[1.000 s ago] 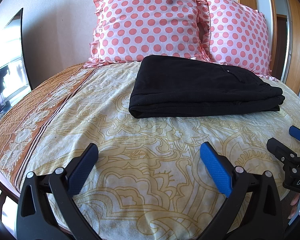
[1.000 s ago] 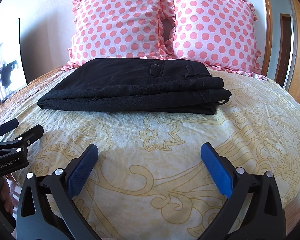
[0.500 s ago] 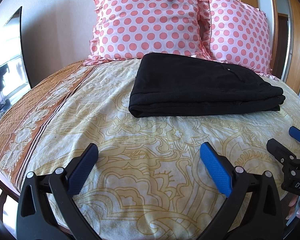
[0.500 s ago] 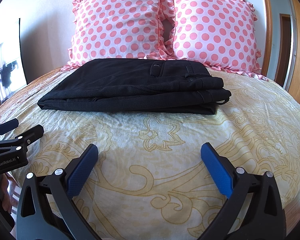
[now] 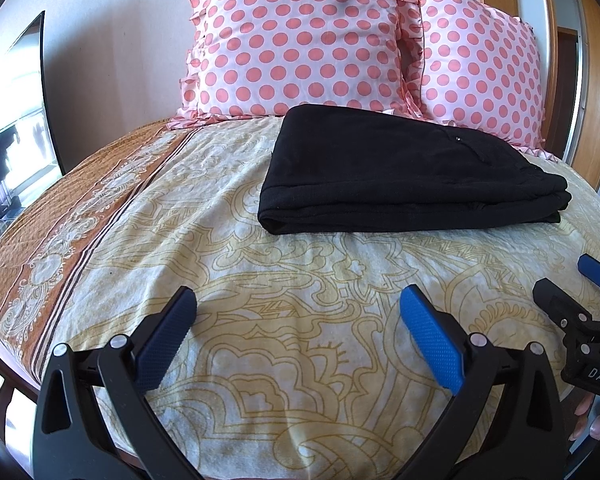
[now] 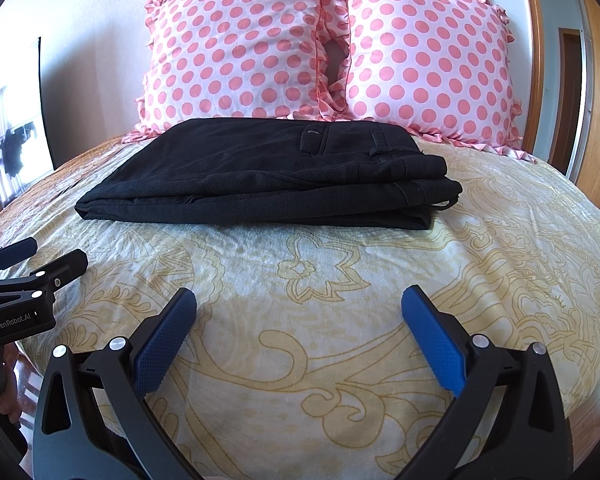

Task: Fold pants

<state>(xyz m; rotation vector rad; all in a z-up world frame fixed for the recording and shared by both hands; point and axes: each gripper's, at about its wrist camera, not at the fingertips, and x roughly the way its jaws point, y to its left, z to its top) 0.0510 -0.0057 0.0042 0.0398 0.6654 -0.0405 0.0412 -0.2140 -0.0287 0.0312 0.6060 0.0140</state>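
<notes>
Black pants (image 5: 400, 176) lie folded in a flat stack on the bed, just in front of the pillows; they also show in the right wrist view (image 6: 276, 176). My left gripper (image 5: 298, 312) is open and empty, held over the bedspread well short of the pants. My right gripper (image 6: 300, 312) is open and empty too, also short of the pants. The right gripper shows at the right edge of the left wrist view (image 5: 572, 296), and the left gripper at the left edge of the right wrist view (image 6: 40, 256).
Two pink polka-dot pillows (image 6: 236, 48) (image 6: 428, 60) lean against the wall behind the pants. The cream and gold patterned bedspread (image 6: 340, 280) has an orange border (image 5: 72, 216) on the left. A wooden door frame (image 6: 596, 100) stands at the right.
The left wrist view has shifted slightly; the pants sit a little lower and nearer in it. The pants and the right gripper have not moved. Both grippers stay open.
</notes>
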